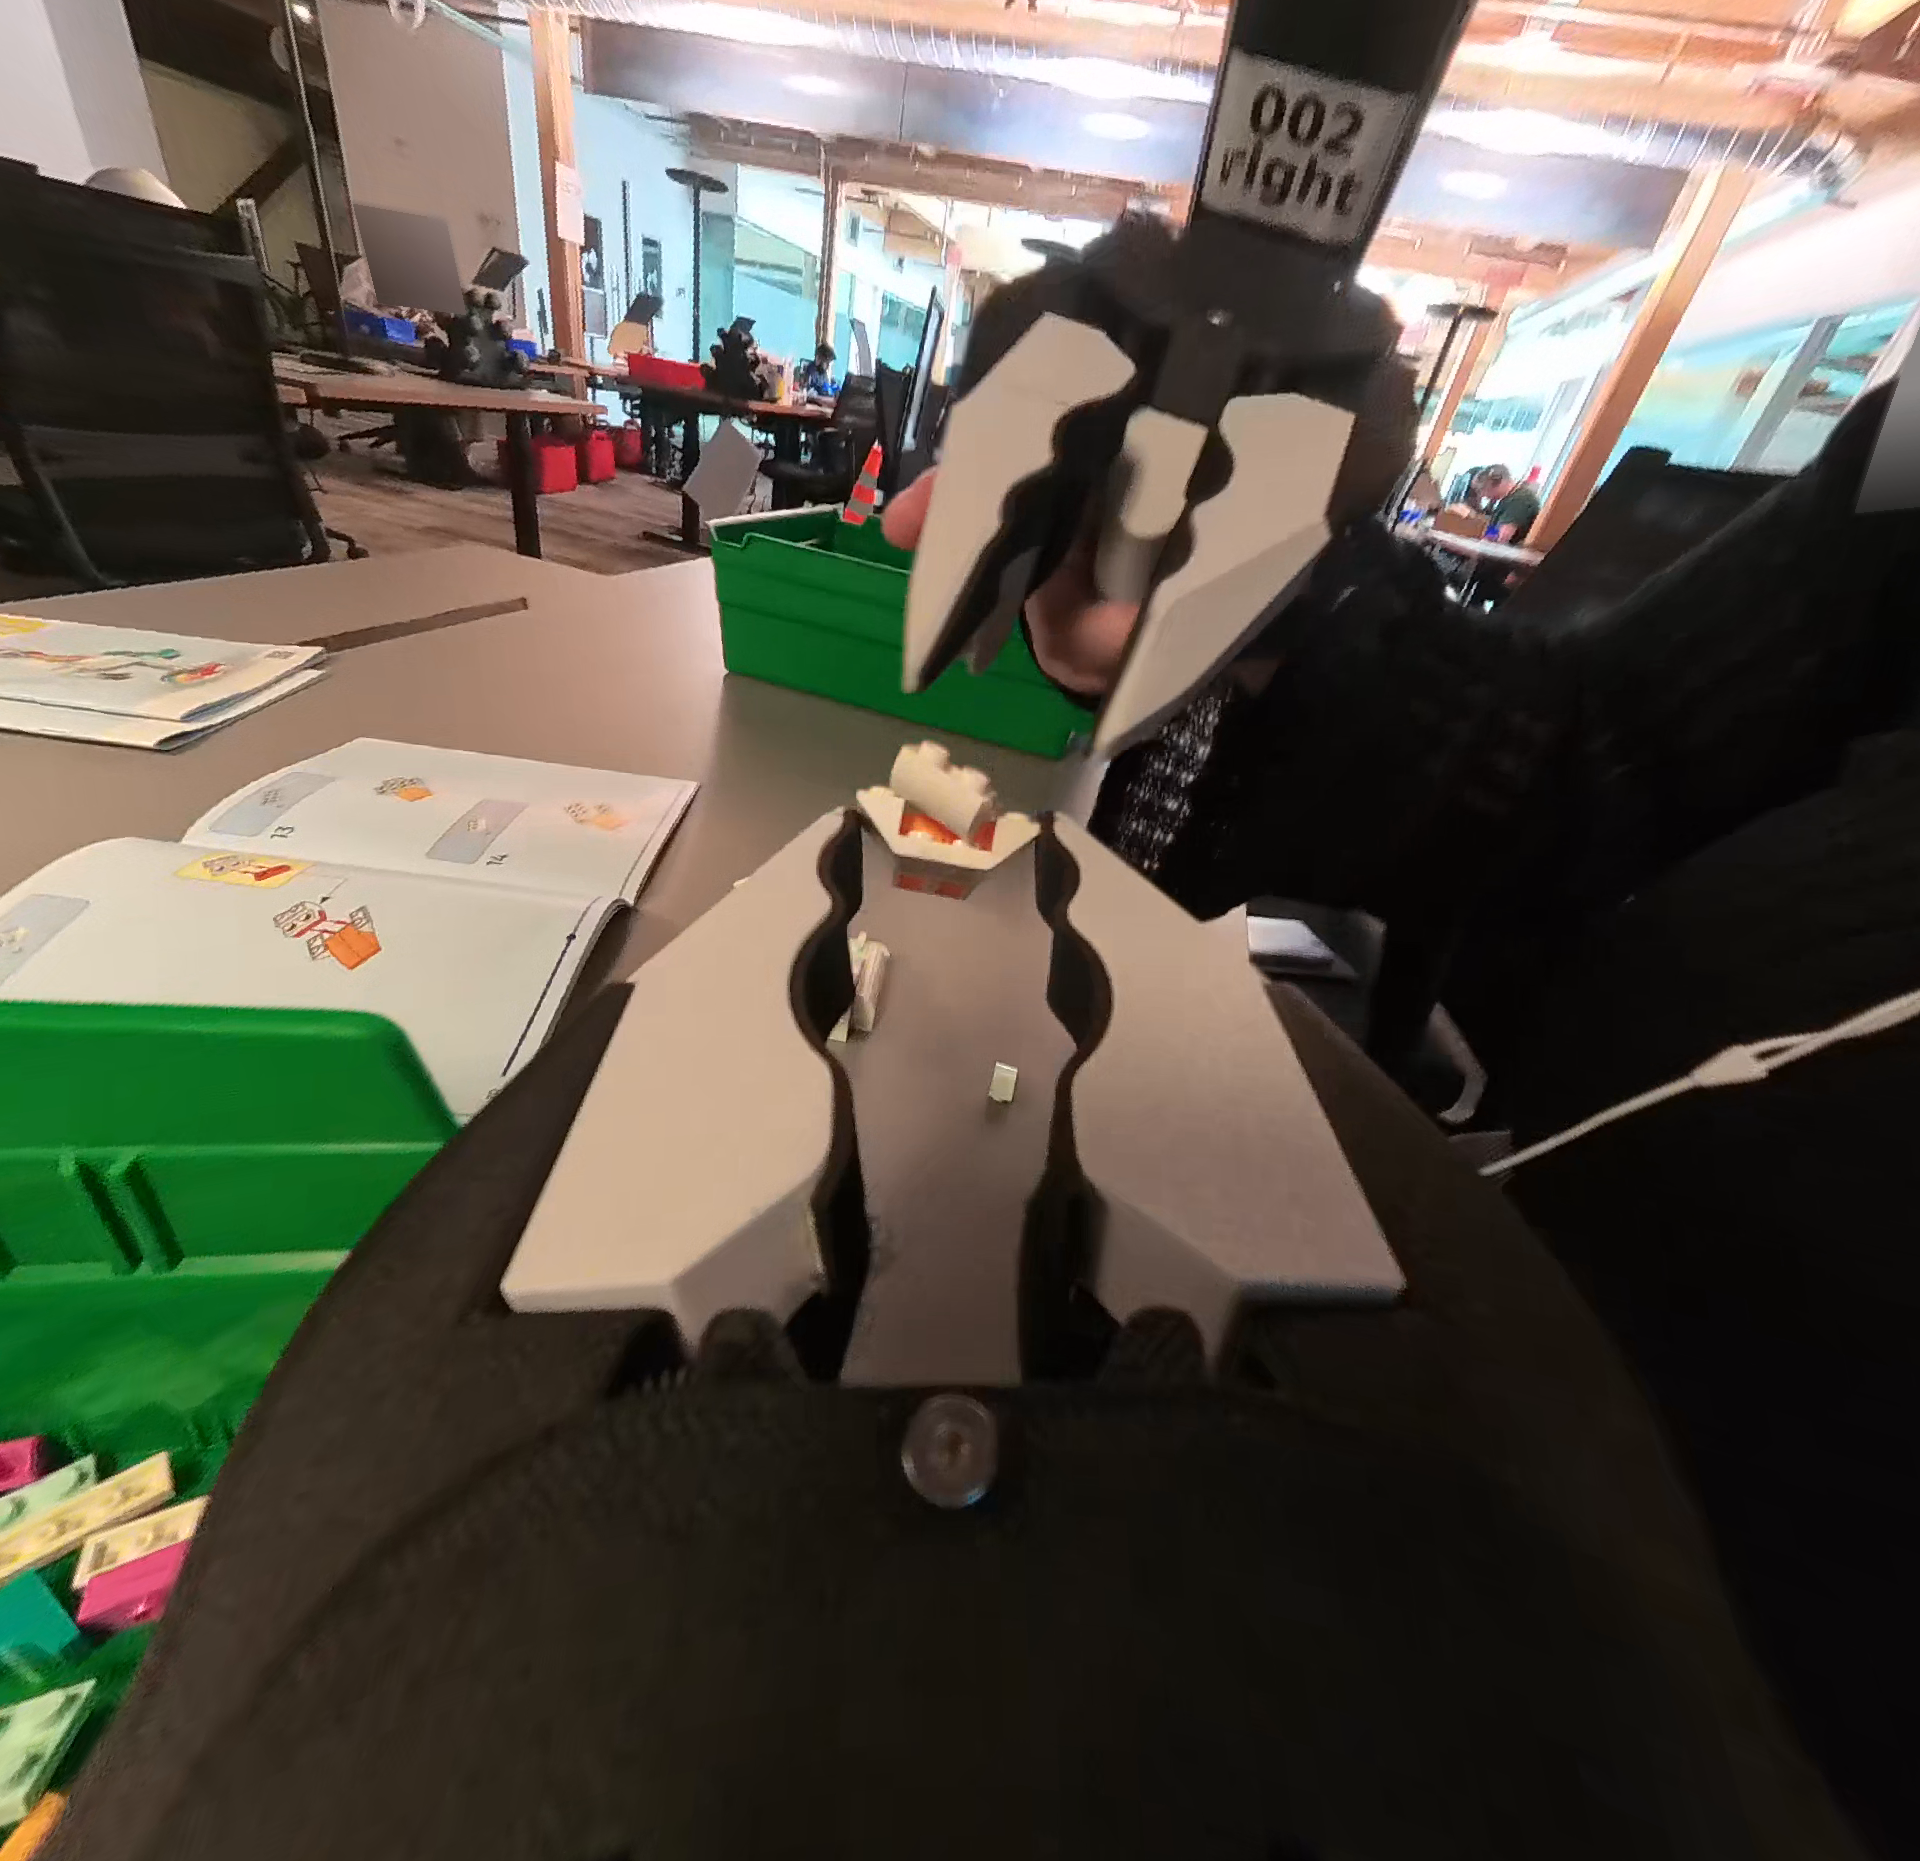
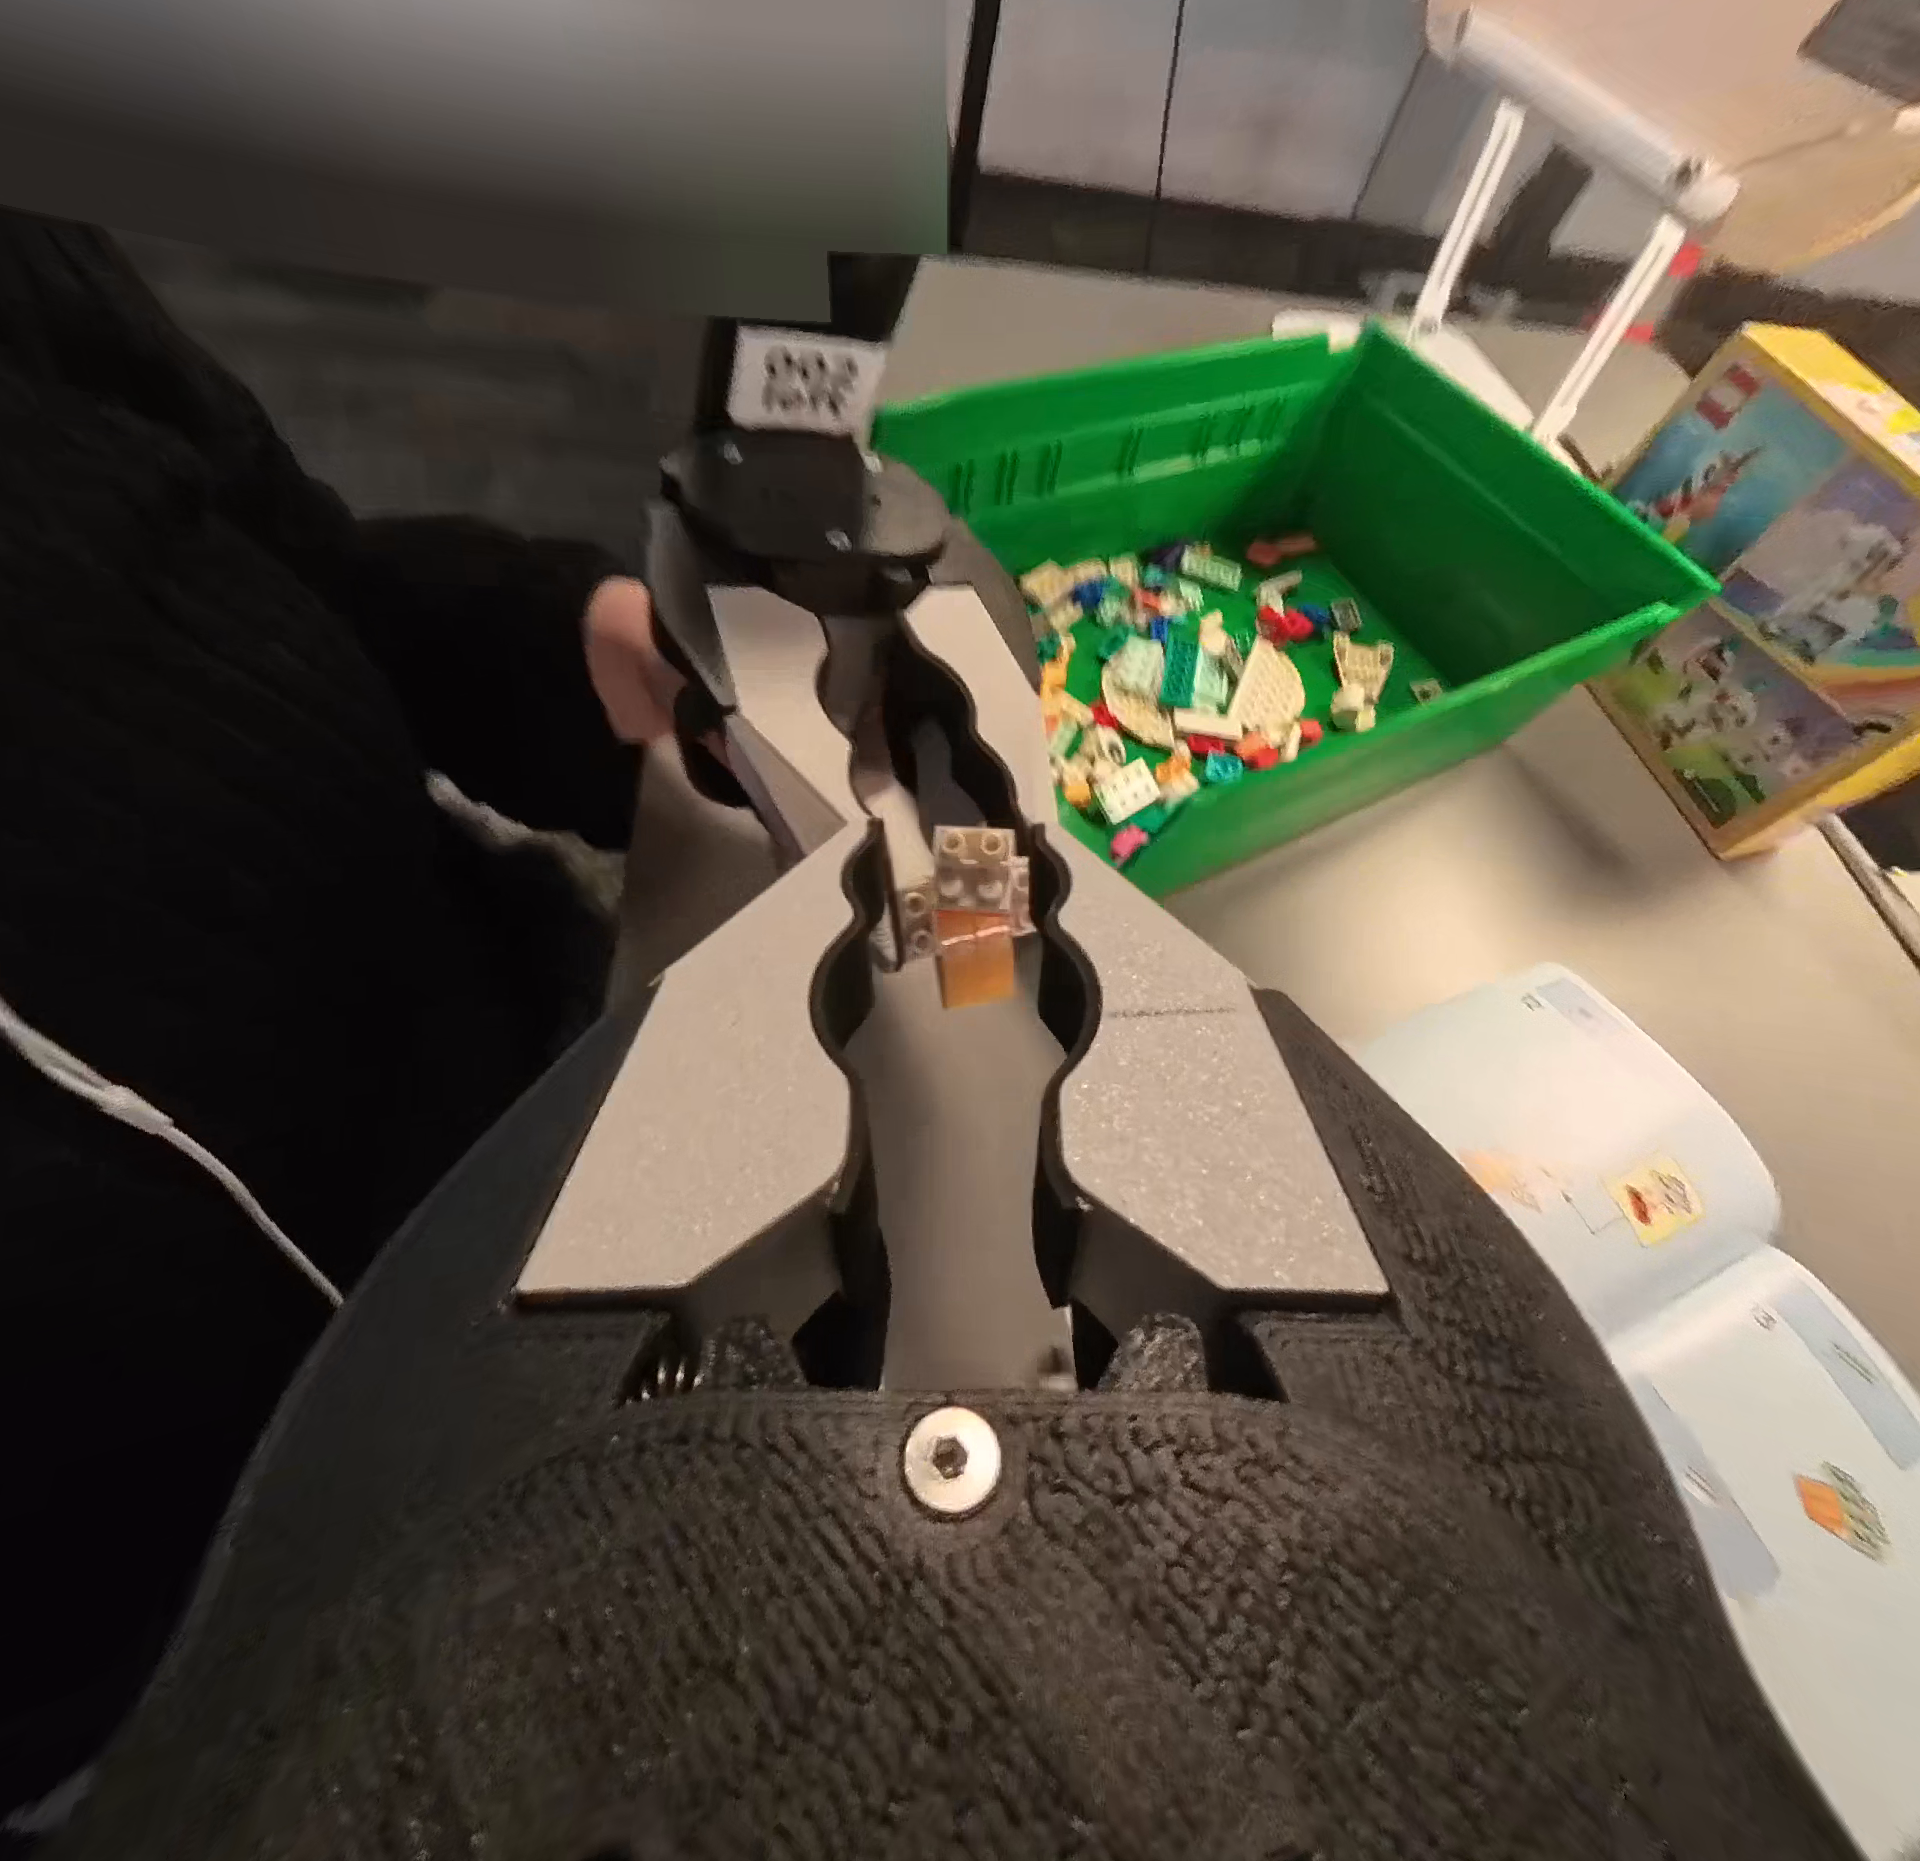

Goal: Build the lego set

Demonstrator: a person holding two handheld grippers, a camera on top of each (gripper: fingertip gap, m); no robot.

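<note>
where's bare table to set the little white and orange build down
Bare grey table lies between the open booklet, the far green bin and the closed booklets. It is crowded under the left gripper, where loose white pieces lie.

The left gripper and right gripper have matt grey plastic fingers with a fine speckled grain, set in a rough, layered black plastic body with a shiny metal screw. The small white-and-orange plastic brick model looks glossy, like the loose bricks in the smooth green plastic bin. The grey surface is smooth and matt; the open paper instruction booklet has a slight sheen
</note>
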